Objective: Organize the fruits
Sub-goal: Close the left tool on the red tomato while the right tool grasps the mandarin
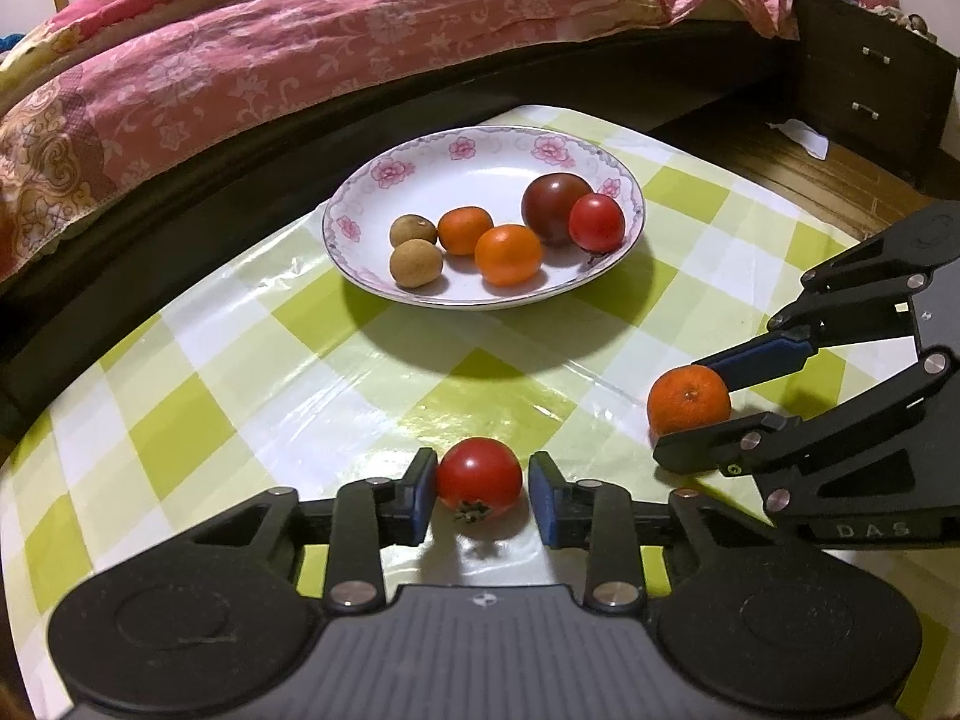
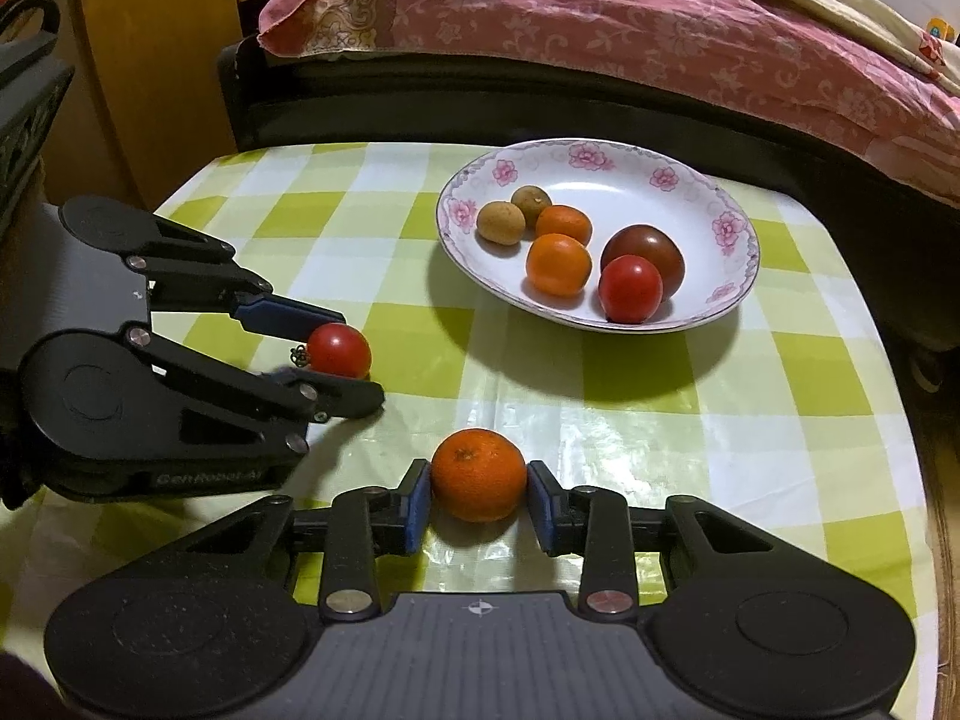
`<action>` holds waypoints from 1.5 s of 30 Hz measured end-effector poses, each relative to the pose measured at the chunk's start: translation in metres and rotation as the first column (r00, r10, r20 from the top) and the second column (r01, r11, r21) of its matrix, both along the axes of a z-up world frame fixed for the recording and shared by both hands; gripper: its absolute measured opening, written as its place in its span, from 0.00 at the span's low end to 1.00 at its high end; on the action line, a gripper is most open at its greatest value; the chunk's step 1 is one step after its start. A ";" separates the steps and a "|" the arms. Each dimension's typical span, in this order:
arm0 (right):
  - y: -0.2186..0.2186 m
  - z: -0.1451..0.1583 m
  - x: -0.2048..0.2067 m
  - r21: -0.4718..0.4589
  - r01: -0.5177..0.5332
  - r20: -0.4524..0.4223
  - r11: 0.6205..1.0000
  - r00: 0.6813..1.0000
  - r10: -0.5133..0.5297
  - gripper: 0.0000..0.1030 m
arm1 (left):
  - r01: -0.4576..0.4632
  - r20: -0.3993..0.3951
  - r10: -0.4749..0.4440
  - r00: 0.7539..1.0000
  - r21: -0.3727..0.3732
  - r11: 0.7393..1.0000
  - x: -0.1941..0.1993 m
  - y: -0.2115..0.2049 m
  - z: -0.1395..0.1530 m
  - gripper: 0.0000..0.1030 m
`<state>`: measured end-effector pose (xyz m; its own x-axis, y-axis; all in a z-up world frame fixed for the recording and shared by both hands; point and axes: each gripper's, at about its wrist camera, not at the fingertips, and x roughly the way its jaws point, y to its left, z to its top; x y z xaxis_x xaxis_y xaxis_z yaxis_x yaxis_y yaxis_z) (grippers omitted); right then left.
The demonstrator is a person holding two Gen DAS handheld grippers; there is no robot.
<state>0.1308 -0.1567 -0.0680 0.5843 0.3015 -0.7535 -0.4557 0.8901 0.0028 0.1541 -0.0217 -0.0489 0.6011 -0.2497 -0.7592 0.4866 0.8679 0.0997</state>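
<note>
Bracketing a tomato (image 1: 479, 479), the left gripper (image 1: 483, 495) has its 2 blue pads on either side of the fruit: the left pad touches it, while a narrow gap shows at the right pad, so the jaws are not yet clamped. The tomato sits on the surface (image 1: 336, 372), stem end toward the camera.

To that gripper's right, the right gripper (image 2: 479, 497) has an orange (image 2: 478, 474) between its pads. In its own view both pads appear to touch the fruit, though whether it is squeezing firmly I cannot tell; the orange seems to rest on the surface too.

Ahead of both grippers, well apart from them, stands the plate (image 1: 360, 204). It already holds 6 fruits: 2 longans (image 1: 415, 263), 2 small oranges (image 1: 507, 255), a dark tomato (image 1: 552, 204) and a red tomato (image 1: 597, 222), grouped by kind. Beyond the plate lies a bed (image 1: 240, 60) with a pink cover.

By my reading the task is mostly done: 6 pieces are sorted, and the 2 at the grippers look like the last ones off the plate. What remains is to close on each, lift, and set the tomato beside the red one and the orange beside its pair.
</note>
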 end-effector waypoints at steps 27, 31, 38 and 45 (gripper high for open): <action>0.005 -0.001 -0.004 -0.037 -0.032 0.017 0.999 0.999 0.032 0.30 | 0.026 0.041 -0.028 0.999 0.055 0.998 -0.009 -0.001 -0.004 0.47; 0.006 -0.001 -0.004 -0.040 -0.033 0.020 0.999 0.999 0.034 0.30 | 0.017 0.029 -0.018 0.999 0.043 0.999 -0.007 0.000 -0.004 0.46; 0.006 0.000 -0.003 -0.045 -0.033 0.011 0.998 0.999 0.033 0.29 | 0.017 -0.018 -0.017 1.000 -0.006 1.000 -0.005 0.001 -0.002 0.38; 0.005 0.004 -0.002 -0.031 -0.033 0.019 0.999 0.999 0.034 0.28 | 0.036 -0.017 -0.037 0.999 -0.020 0.999 -0.008 -0.003 0.003 0.36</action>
